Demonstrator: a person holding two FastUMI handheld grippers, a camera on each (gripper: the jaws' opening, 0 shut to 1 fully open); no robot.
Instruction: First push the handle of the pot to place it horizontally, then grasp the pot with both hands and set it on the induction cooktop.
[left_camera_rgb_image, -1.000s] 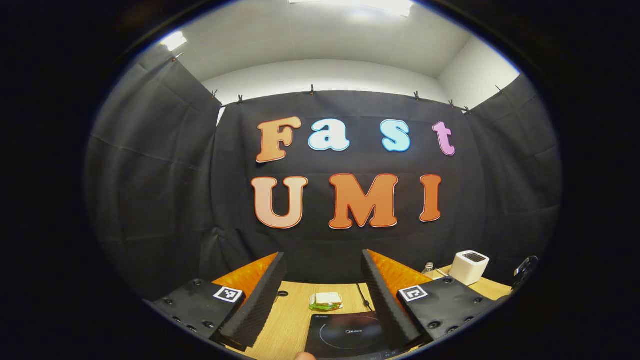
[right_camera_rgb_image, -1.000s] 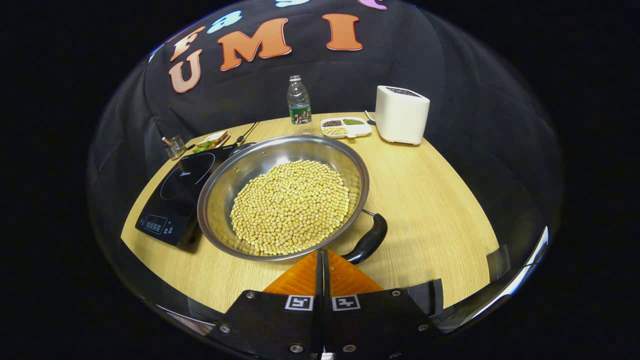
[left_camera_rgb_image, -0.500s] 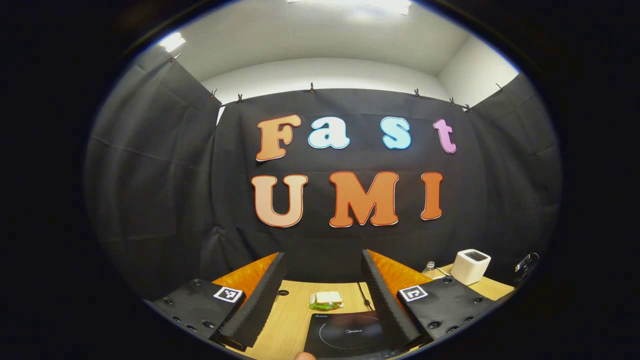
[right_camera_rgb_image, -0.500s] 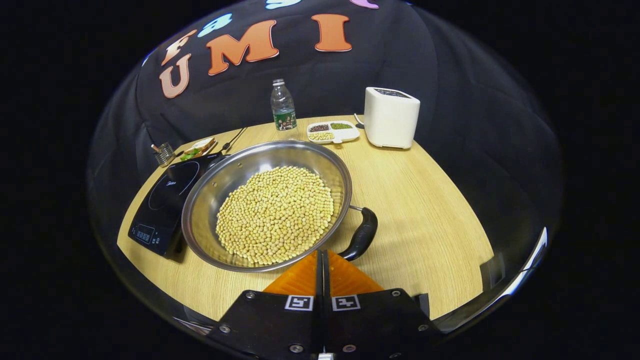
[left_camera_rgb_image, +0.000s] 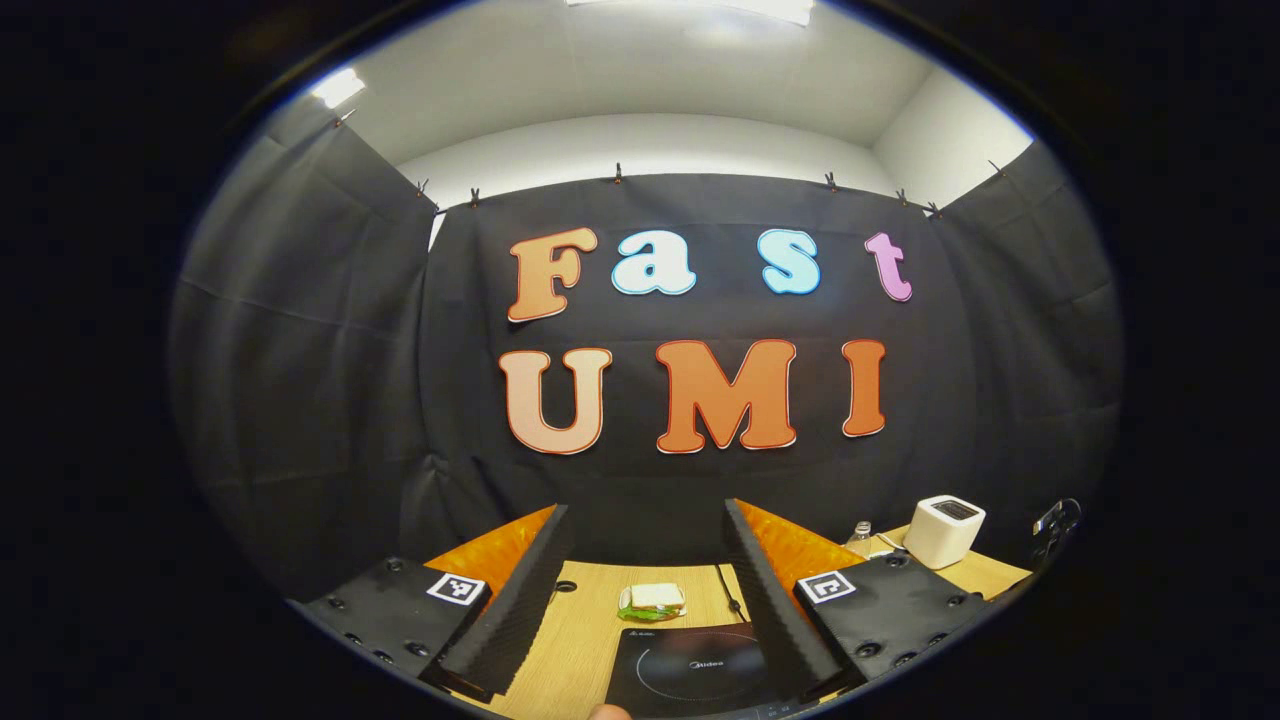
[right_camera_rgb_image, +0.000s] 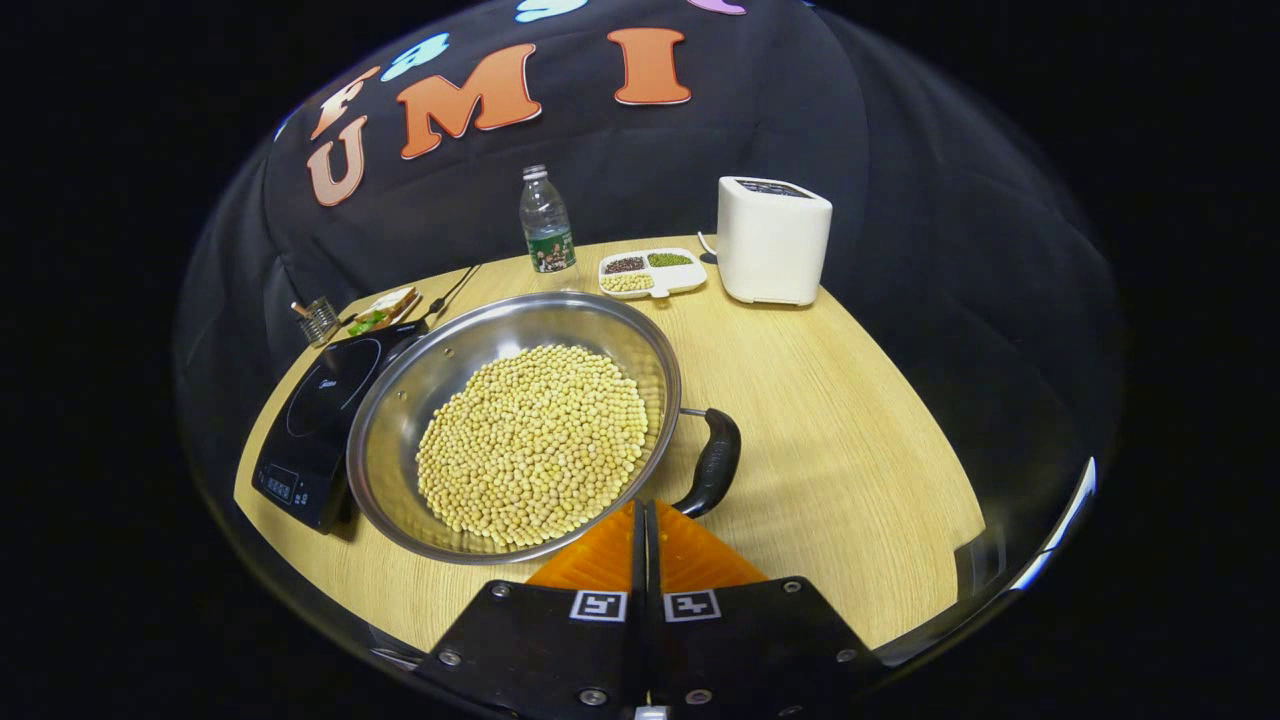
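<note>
The right gripper (right_camera_rgb_image: 640, 515), fingers pressed together, touches the pot (right_camera_rgb_image: 515, 425) handle (right_camera_rgb_image: 712, 465), angled toward it; the left gripper (left_camera_rgb_image: 645, 590) gapes.

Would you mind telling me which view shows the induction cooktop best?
The right gripper view: the induction cooktop shows its ring and control panel, beside the pot. The left gripper view catches its far part, cut off below.

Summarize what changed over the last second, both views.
The right gripper, fingers shut on nothing, stays by the handle, which has swung round from slanting away to pointing back at the camera. The pot of soybeans is still beside the induction cooktop. Left gripper stays open, barely moved.
</note>
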